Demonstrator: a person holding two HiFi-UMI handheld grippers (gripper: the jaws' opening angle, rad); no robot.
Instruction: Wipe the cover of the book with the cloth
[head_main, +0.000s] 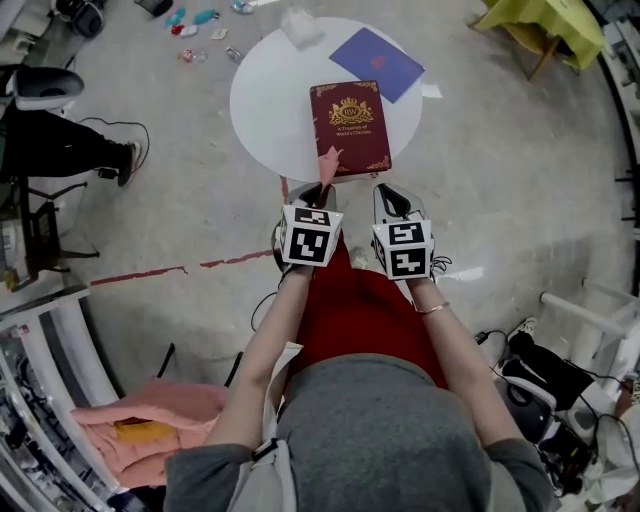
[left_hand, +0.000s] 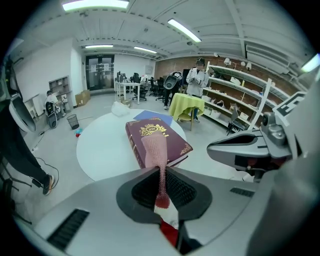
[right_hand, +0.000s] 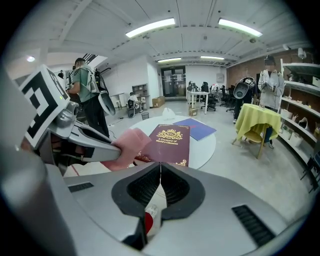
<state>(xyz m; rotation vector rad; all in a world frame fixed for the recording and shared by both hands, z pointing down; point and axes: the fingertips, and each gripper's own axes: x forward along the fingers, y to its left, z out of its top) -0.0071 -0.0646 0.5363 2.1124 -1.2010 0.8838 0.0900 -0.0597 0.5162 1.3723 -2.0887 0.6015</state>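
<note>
A dark red book (head_main: 351, 128) with gold print lies on the near part of the round white table (head_main: 268, 100). It also shows in the left gripper view as the book (left_hand: 165, 140) and in the right gripper view as the book (right_hand: 169, 145). My left gripper (head_main: 322, 188) is shut on a pink cloth (head_main: 328, 160), which hangs over the book's near left corner. The cloth (left_hand: 156, 152) runs back between its jaws. The cloth (right_hand: 126, 146) shows beside the book. My right gripper (head_main: 386, 192) is shut on nothing, just short of the book's near edge.
A blue folder (head_main: 377, 62) and a crumpled white tissue (head_main: 300, 26) lie on the far side of the table. Small items (head_main: 195, 28) are scattered on the floor beyond it. A yellow-covered table (head_main: 545, 25) stands at the back right. A person (right_hand: 87, 102) stands at the left.
</note>
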